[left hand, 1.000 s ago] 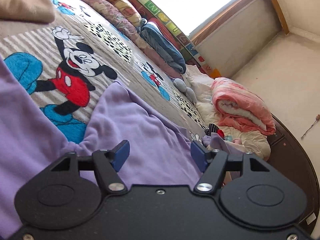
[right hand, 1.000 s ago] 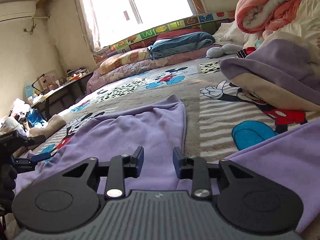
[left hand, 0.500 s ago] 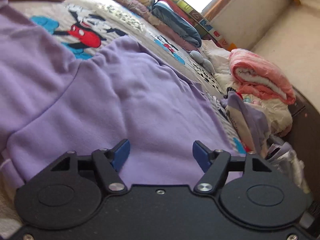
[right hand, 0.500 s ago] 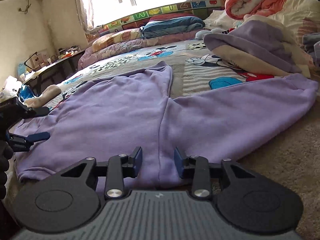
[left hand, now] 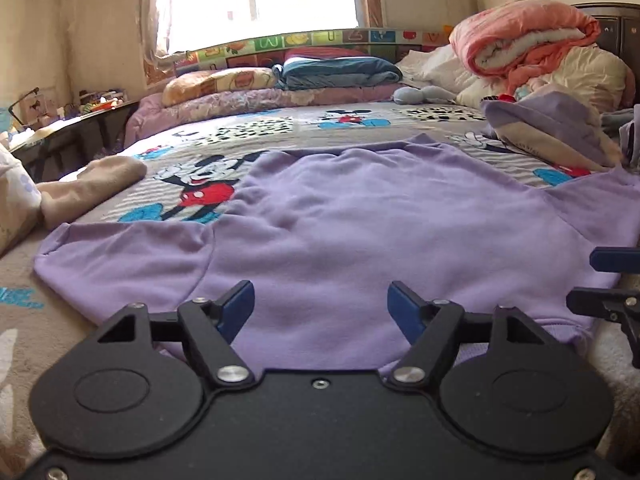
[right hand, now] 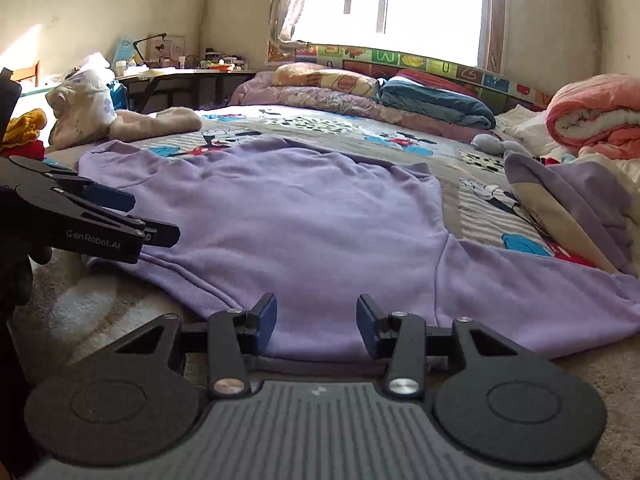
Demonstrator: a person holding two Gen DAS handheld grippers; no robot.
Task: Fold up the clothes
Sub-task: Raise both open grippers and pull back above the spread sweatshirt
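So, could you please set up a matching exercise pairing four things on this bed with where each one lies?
Things:
1. purple sweatshirt
2. pink quilt
3. blue blanket
4. beige garment

Places:
A. folded under the window, at the far edge of the bed
B. spread flat just ahead of both grippers
C. rolled up high on the pile at the right
D. lying on the bed beyond the sweatshirt's left sleeve

Pairs: 1-B, 2-C, 3-A, 4-D
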